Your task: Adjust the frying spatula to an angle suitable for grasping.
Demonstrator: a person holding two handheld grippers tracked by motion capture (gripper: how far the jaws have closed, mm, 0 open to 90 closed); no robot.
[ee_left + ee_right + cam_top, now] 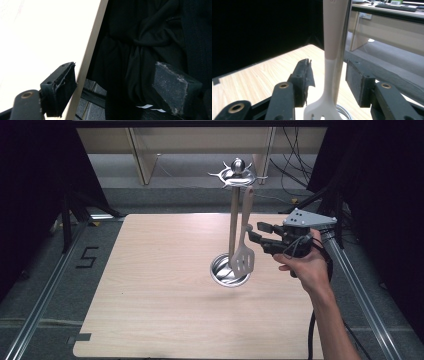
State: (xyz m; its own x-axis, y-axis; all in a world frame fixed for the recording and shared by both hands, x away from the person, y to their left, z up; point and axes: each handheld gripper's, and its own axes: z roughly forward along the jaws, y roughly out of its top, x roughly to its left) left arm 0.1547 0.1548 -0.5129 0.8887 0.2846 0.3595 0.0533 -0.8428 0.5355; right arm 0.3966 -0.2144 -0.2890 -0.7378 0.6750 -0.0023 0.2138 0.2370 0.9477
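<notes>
One spatula (243,255) hangs on one metal stand (233,220) near the table's (150,295) right edge. The right gripper (256,233), held level, has its jaws apart around the handle; the left gripper's (110,87) jaws are apart, holding nothing.

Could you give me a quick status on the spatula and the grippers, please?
Right hand-held gripper open, jaws either side of spatula, not pressing. Spatula hangs from rack. Left hand-held gripper open, idle.
</notes>
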